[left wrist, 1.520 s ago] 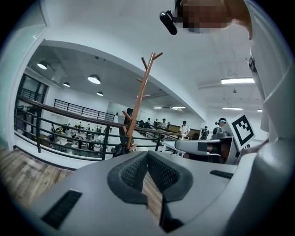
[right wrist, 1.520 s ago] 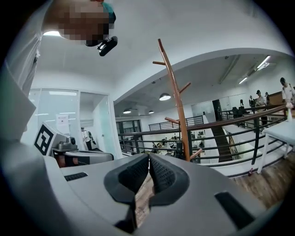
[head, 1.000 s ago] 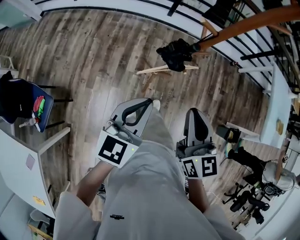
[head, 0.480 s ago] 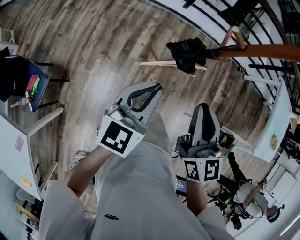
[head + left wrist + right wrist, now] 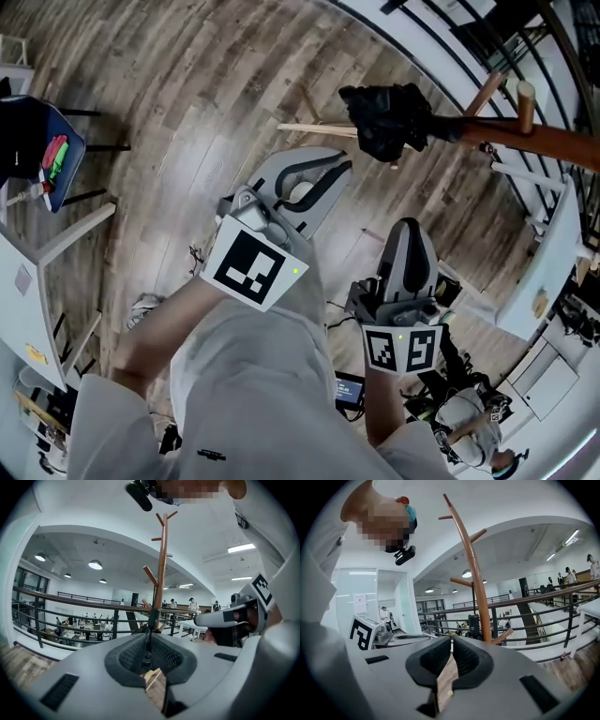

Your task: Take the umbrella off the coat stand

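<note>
hanging low on the coat stand [image 5: 525, 141], bunched black close against its brown pole: umbrella [image 5: 386, 117], folded, untouched. short of the coat stand, well apart from it: left gripper [image 5: 336, 171], jaws pressed together, nothing pinched, aimed at the pole's lower part. alongside, a little farther from the coat stand: right gripper [image 5: 410, 228], jaws closed up to a thin slit, likewise empty. under the coat stand: grey-brown plank floor [image 5: 187, 94], pale wooden foot [image 5: 314, 128] lying out flat. behind the coat stand: black railing [image 5: 70, 603], then a bright hall with small figures of people.
</note>
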Demonstrator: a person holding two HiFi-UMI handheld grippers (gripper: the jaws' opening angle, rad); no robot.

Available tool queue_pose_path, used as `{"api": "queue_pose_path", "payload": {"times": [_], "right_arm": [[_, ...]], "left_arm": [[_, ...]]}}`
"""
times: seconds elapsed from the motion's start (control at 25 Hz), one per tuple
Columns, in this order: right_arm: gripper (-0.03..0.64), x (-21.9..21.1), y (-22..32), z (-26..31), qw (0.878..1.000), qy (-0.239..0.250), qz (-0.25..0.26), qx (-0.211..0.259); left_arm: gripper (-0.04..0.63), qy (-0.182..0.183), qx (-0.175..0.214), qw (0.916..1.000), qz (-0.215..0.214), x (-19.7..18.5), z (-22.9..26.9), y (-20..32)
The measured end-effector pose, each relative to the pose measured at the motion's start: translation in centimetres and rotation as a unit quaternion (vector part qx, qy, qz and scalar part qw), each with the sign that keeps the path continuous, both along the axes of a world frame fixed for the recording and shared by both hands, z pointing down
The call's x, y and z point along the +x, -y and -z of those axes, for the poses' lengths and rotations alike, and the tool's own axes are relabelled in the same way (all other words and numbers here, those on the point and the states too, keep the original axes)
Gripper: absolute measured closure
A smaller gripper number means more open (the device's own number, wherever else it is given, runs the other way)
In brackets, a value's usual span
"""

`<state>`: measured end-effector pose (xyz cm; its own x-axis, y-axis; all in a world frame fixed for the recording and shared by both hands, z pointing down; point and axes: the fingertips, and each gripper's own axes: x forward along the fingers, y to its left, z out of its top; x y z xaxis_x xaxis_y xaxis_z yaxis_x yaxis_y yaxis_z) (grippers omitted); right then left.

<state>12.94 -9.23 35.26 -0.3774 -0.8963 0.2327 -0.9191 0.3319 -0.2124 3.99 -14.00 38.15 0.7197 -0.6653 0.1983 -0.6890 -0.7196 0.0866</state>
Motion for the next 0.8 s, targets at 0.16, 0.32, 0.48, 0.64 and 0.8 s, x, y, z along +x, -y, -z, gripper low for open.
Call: {"api": "queue_pose_path", "payload": {"times": [0.16,0.32,0.48,0.64,0.8], "right_arm": [[0.581,1.0,1.1,-1.1,1.000,0.001,0.001,-0.001],[0.581,1.4,2.3,-2.1,1.000,0.003,0.009,0.001],[0.581,1.5,3.1,-3.4,1.000,-0.002,0.020,-0.007],[0.581,1.3,4.0,-4.8,1.000,-0.002,0.023,-0.014],[0.581,1.1,4.6,-5.8,1.000,-0.001,0.024,-0.017]], "left_arm": [[0.449,-0.008,-0.013,0.9999,-0.001,1.3,-2.5,1.8],[0.439,0.004,-0.010,0.9997,-0.020,2.3,-5.3,3.1],[0.342,0.020,-0.005,0.9987,-0.046,3.7,-7.5,4.3],[0.306,0.024,-0.001,0.9974,-0.068,4.7,-8.7,5.8],[0.274,0.030,0.001,0.9955,-0.090,5.7,-9.9,7.0]]}}
